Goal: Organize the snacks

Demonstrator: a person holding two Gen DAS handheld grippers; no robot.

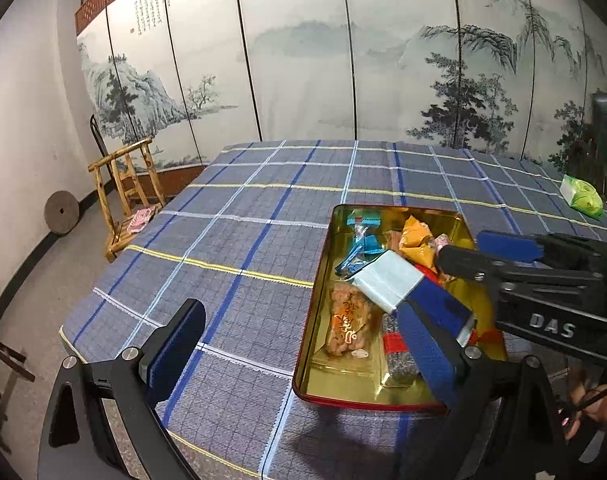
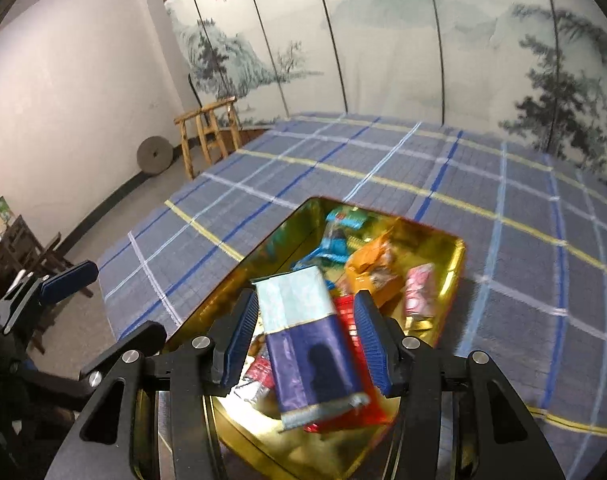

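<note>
Painted screens back a checked worktop [image 1: 239,240] bearing a gold tin [image 1: 317,312] of snacks. Right hand-held gripper [image 2: 305,340] is clamped on a blue-and-white packet [image 2: 303,332] above the tin; best lower it flat before releasing. Left hand-held gripper [image 1: 299,344] stands apart, empty. Only the left view shows a green packet [image 1: 581,196] far off.

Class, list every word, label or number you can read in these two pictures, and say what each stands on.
"DAS": white letters on the right gripper body.
Calligraphy columns on the painted screen: too small to read.
Orange characters on the clear snack packet: not legible.
Nothing else is readable.
</note>
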